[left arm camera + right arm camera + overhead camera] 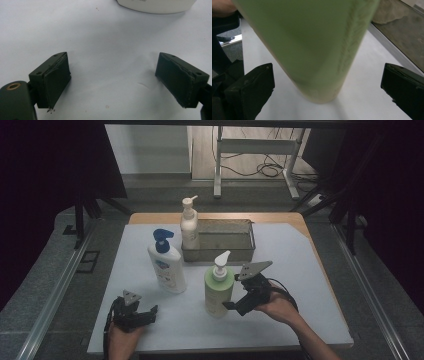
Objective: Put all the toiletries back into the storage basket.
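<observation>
- My right gripper [231,305] is spread wide, jaws flanking the green pump bottle [218,290] without touching.
- My left gripper [150,312], also spread and empty, sits well left of that bottle on bare white mat [300,270].
- The right gripper view shows clearance on both sides of the bottle's base.

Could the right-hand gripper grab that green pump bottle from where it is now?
Probably yes. The right gripper is open, its jaws either side of the green bottle, which stands upright on the table with nothing between them.
</observation>
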Demonstrator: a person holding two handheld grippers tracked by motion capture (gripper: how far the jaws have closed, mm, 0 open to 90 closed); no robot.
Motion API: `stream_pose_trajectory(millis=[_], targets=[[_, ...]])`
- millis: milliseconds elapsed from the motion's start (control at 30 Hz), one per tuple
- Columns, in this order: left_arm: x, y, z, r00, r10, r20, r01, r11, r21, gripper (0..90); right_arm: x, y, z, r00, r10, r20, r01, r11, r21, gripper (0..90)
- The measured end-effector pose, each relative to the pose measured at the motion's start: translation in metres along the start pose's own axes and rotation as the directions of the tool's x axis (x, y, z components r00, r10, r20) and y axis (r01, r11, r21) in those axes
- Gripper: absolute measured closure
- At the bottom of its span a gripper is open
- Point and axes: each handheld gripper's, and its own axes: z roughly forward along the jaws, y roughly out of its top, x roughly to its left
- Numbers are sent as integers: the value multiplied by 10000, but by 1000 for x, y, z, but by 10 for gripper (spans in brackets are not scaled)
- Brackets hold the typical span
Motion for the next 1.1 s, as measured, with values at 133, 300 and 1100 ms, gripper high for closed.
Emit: stream_pose_trajectory(millis=[133,300,1100], targets=[[0,0,0,10000,3,0,-3,10000,-1,120,1,5,3,10000,25,-38,-26,9999,-129,0],[0,0,0,10000,2,2,-2,10000,0,120,2,9,7,9999,108,-113,-110,9997,-229,9],[0,0,0,10000,3,14,-3,10000,16,120,14,31,15,9986,-444,291,455,9981,-409,119]])
